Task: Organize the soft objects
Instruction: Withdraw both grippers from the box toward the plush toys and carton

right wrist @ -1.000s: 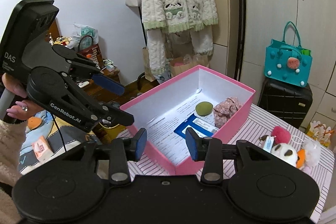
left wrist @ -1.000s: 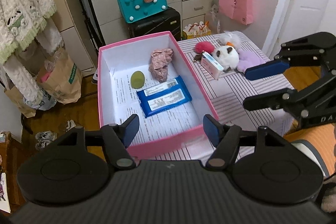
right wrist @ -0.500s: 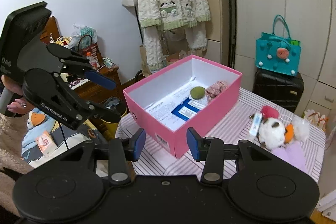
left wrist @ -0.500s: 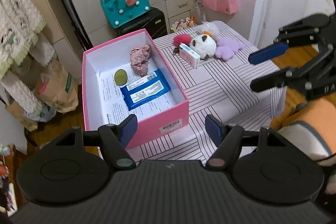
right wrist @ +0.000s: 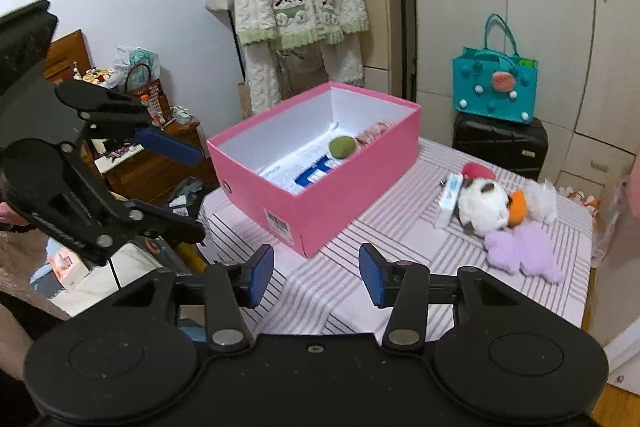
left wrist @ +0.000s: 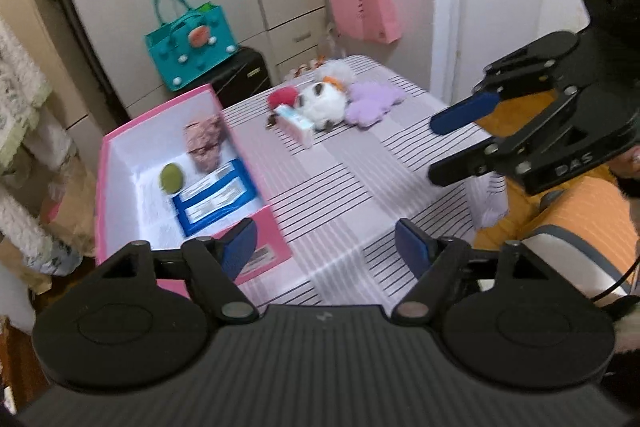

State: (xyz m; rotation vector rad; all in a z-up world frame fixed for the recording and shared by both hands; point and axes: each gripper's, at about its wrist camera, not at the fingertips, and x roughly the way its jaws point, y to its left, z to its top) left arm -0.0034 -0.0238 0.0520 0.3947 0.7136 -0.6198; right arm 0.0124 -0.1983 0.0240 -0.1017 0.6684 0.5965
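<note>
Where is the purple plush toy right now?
The purple plush toy lies on the striped tablecloth, right side of the right wrist view, touching the white plush, apart from the pink box.

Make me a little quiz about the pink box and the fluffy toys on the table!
1. True or false: the purple plush lies inside the pink box.
2. Which is in the box: A) green ball B) white plush?
3. Is the left gripper or the right gripper holding anything?

Key: 1 false, it lies on the striped tablecloth. 2 A. 3 No, both are open and empty.
</note>
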